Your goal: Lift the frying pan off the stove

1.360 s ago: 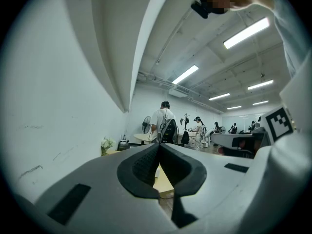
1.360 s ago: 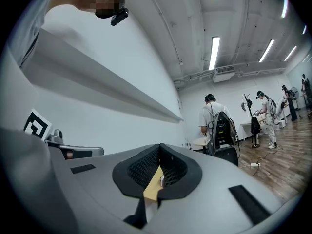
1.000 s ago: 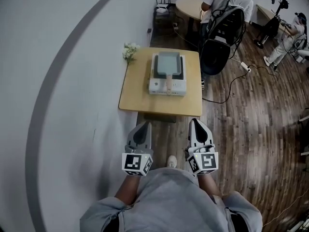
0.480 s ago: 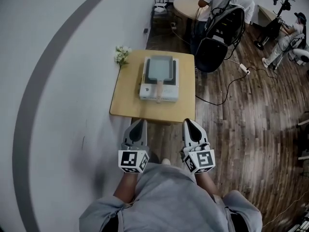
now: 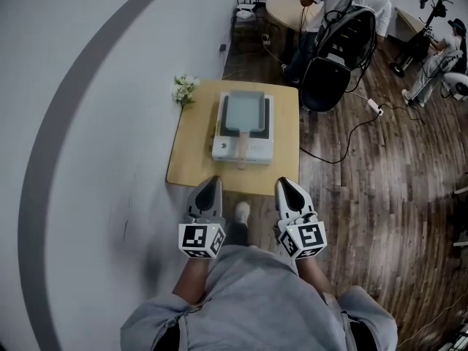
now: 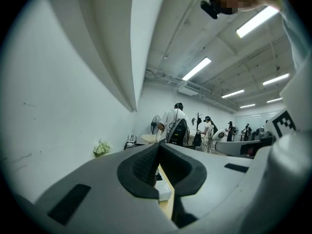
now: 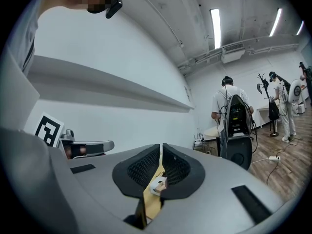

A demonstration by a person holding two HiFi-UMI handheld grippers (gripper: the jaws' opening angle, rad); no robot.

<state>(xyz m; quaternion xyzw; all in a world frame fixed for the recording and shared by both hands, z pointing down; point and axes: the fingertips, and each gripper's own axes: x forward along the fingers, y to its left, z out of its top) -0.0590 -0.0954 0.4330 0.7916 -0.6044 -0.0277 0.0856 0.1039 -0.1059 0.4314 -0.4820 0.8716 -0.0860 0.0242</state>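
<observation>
A rectangular grey frying pan (image 5: 243,111) rests on a white tabletop stove (image 5: 256,151), its wooden handle (image 5: 242,145) pointing toward me. The stove stands on a small wooden table (image 5: 191,152). My left gripper (image 5: 210,184) and right gripper (image 5: 286,186) are held side by side just short of the table's near edge, both shut and holding nothing. In the left gripper view the shut jaws meet at the left gripper (image 6: 158,148), with a bit of the stove (image 6: 164,192) behind them. The right gripper view shows the right gripper (image 7: 161,148) shut, with the stove (image 7: 157,185) far ahead.
A small bunch of white flowers (image 5: 183,88) sits at the table's far left corner. A white wall runs along the left. A black chair (image 5: 333,63), a round table (image 5: 289,7), floor cables (image 5: 344,134) and people stand behind and to the right on the wood floor.
The table with stove and pan has come nearer in the head view. Both grippers now reach its near edge, and a shoe shows between them. The jaws stay shut.
</observation>
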